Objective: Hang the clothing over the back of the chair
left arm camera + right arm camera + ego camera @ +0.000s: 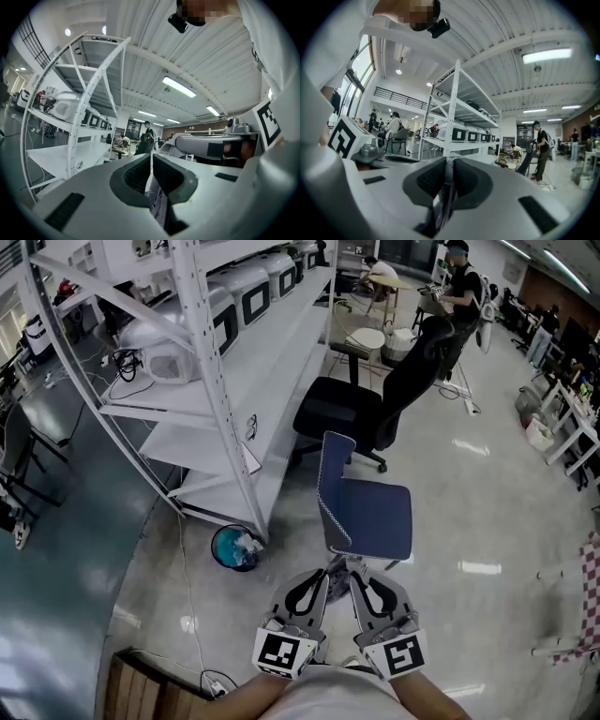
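A blue chair [373, 514] stands on the floor just ahead of me, its backrest [335, 482] upright on the left side of the seat. Both grippers are held side by side, level, a little short of the chair. My left gripper [317, 577] [151, 157] is shut on a fold of grey clothing [158, 205] that hangs down between its pads. My right gripper [362, 577] [449, 162] is shut on the same kind of grey cloth [440, 206]. In the head view only a small bit of the clothing [339, 566] shows between the two gripper tips.
A tall white shelf rack [211, 381] with machines on it runs along the left. A teal waste bin [234, 547] sits at its foot. A black office chair [375, 399] stands beyond the blue one. A person [461, 296] stands at tables far back.
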### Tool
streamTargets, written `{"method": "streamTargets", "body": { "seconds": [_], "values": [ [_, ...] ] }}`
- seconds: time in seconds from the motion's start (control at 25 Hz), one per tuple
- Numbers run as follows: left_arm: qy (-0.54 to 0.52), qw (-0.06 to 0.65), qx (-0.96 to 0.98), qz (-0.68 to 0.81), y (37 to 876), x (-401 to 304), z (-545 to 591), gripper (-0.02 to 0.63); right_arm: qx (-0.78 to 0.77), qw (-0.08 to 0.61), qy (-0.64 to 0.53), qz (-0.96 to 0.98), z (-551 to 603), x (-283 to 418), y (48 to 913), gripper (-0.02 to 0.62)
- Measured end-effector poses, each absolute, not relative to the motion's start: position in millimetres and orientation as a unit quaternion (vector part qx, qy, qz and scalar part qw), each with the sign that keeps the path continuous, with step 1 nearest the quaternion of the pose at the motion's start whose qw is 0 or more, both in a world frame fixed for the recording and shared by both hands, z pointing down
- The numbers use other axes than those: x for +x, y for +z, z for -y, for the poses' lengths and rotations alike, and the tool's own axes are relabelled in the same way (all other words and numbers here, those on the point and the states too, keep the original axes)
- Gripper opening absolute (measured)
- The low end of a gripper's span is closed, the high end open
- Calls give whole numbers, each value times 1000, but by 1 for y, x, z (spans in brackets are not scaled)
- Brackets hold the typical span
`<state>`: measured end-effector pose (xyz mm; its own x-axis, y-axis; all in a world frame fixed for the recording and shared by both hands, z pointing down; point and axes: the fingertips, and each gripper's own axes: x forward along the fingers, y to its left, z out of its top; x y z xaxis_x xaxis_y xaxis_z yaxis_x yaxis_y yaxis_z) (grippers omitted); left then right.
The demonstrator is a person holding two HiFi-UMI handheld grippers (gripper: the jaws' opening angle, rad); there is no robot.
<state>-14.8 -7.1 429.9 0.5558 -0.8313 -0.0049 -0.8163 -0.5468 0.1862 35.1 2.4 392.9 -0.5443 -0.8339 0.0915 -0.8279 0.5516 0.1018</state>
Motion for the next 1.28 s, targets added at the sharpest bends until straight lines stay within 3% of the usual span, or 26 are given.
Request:
{"method": "streamTargets", "body": {
  "seconds": [0.6,1.28],
  "values": [
    [-72,98,886,448,428,-50,39,20,462,106,-33,880,24,-15,394,38],
    [-44,87,863,495,426,-43,107,20,431,67,-22,899,94,7,393,38]
  ]
}}
